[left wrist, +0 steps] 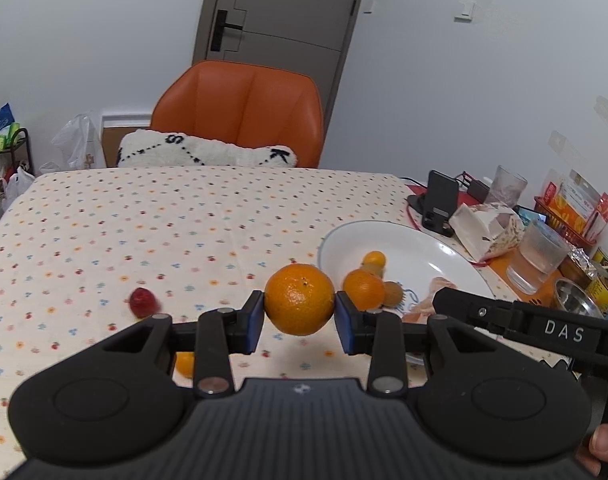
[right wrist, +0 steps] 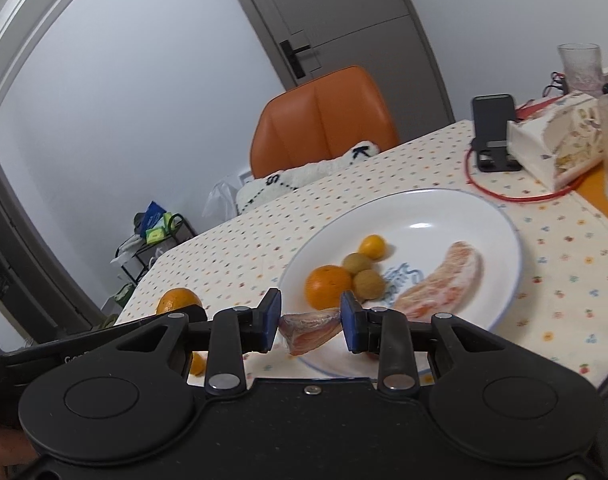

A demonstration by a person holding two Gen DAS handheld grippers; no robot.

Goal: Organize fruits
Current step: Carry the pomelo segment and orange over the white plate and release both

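My left gripper (left wrist: pixel 300 318) is shut on a large orange (left wrist: pixel 299 298), held above the dotted tablecloth just left of the white plate (left wrist: pixel 387 227). In the right wrist view that orange (right wrist: pixel 178 300) shows at the left. My right gripper (right wrist: pixel 311 327) is shut on a pink citrus segment (right wrist: pixel 309 330) over the near rim of the plate (right wrist: pixel 447 220). Inside the plate lie a smaller orange (right wrist: pixel 327 286), two brown-green round fruits (right wrist: pixel 367 284), a kumquat (right wrist: pixel 372 247) and another pink segment (right wrist: pixel 443 280). A strawberry (left wrist: pixel 143 302) and a small orange fruit (left wrist: pixel 185 363) lie on the cloth.
An orange chair (left wrist: pixel 244 112) with a white cushion (left wrist: pixel 204 152) stands at the far table edge. Right of the plate are a phone stand (left wrist: pixel 439 200), a tissue box (left wrist: pixel 487 228), glasses (left wrist: pixel 537 256), a red cable and a snack basket (left wrist: pixel 571 208). A hand (left wrist: pixel 605 444) holds the right gripper's grip.
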